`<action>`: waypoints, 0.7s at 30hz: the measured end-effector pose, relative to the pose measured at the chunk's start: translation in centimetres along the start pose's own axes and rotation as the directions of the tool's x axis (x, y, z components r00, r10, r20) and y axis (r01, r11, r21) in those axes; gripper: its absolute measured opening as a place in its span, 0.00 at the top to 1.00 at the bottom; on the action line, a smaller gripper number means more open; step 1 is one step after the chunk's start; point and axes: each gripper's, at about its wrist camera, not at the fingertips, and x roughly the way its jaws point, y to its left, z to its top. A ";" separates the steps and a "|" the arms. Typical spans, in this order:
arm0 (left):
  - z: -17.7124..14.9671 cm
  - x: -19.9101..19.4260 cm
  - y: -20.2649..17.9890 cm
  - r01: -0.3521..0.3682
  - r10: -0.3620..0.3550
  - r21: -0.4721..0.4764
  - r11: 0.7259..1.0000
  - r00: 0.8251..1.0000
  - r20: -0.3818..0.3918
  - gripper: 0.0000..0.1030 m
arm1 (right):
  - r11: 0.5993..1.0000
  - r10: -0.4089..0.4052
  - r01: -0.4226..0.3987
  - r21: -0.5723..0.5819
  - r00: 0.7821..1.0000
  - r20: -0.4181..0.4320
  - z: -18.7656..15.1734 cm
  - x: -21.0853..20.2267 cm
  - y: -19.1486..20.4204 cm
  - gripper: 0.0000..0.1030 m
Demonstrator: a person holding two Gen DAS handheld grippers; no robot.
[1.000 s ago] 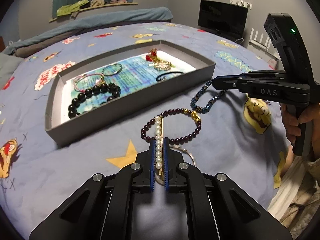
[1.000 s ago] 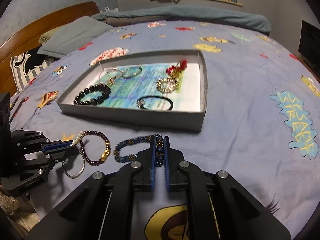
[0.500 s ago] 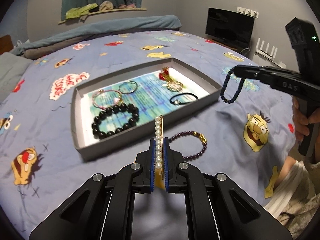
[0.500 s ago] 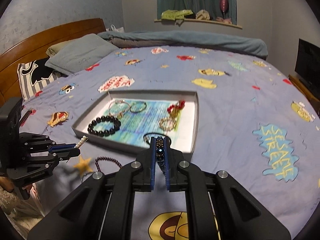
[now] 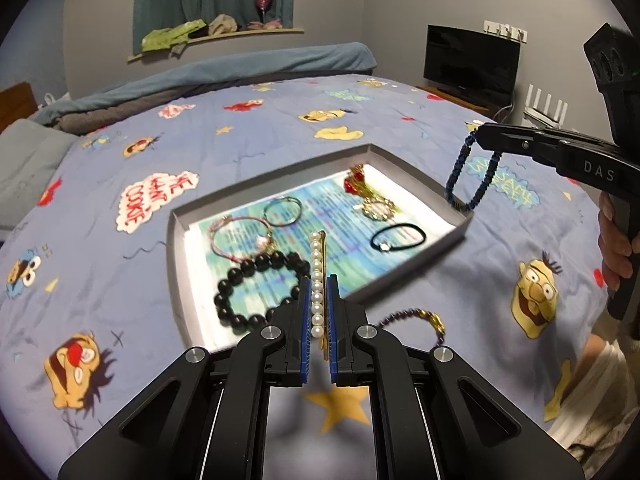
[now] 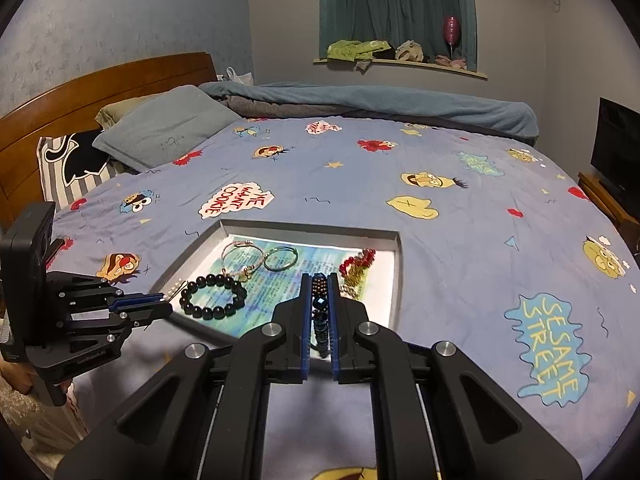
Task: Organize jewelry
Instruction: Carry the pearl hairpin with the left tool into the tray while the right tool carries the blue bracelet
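Pearl clip point(image 5: 317, 280) clamped upright in left gripper point(image 5: 319, 280), held in the air at near edge of tray point(image 5: 424, 178). Blue bracelet point(image 5: 472, 176) pinched by right gripper point(image 5: 478, 136), dangling as a loop at the tray's far right corner. Tray on bedspread point(image 5: 120, 312), already holding black beads point(image 5: 256, 292), hoops, red charm, hair tie. Purple bracelet point(image 5: 416, 318) left outside, just by the tray. Best done by carrying each piece over a bare patch of liner, lowering until slack, then releasing, avoiding tangles. Both grippers tilted downward toward the tray, right handle gripped by a hand point(image 5: 618, 240).
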 end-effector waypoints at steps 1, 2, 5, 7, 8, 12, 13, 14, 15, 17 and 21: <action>0.2 0.2 0.1 -0.005 0.005 0.002 1.000 1.000 0.001 0.92 | 1.000 0.005 -0.005 0.000 1.000 0.000 0.2 0.3 0.1 0.93; 0.5 0.5 0.3 -0.009 0.009 0.002 1.000 1.000 0.000 0.92 | 1.000 0.011 -0.011 0.001 1.000 -0.001 0.3 0.6 0.2 0.93; 1.0 1.5 0.9 -0.019 0.019 -0.001 1.000 1.000 -0.003 0.92 | 1.000 0.022 -0.022 0.002 1.000 -0.005 0.5 1.6 0.4 0.93; 1.5 2.4 1.1 -0.019 0.019 -0.001 1.000 1.000 -0.006 0.92 | 1.000 0.031 -0.031 0.005 0.999 -0.010 0.6 2.4 0.5 0.93; 1.7 2.7 1.1 -0.016 0.016 -0.001 1.000 1.000 -0.009 0.92 | 0.999 0.036 -0.036 0.008 0.999 -0.013 0.6 2.7 0.6 0.93; 2.6 4.9 1.4 0.017 -0.017 -0.019 1.000 0.999 -0.031 0.92 | 0.997 0.069 -0.068 0.037 0.997 -0.033 0.6 4.4 0.4 0.93; 2.8 5.6 1.5 0.031 -0.032 -0.026 0.999 0.999 -0.041 0.92 | 0.996 0.080 -0.078 0.045 0.996 -0.037 0.5 4.7 0.3 0.93; 2.9 6.1 1.5 0.037 -0.039 -0.029 0.999 0.998 -0.047 0.92 | 0.995 0.091 -0.089 0.052 0.995 -0.041 0.5 5.0 0.3 0.93; 3.0 6.6 1.5 0.041 -0.043 -0.029 0.999 0.998 -0.053 0.92 | 0.993 0.104 -0.101 0.057 0.993 -0.048 0.4 5.4 0.4 0.93; 3.1 7.7 1.4 0.049 -0.051 -0.031 0.998 0.996 -0.071 0.92 | 0.992 0.118 -0.115 0.057 0.991 -0.060 0.3 6.0 0.6 0.93; 3.4 9.5 1.4 0.051 -0.055 -0.034 0.998 0.993 -0.103 0.92 | 0.987 0.154 -0.150 0.052 0.985 -0.081 -0.1 6.9 1.5 0.93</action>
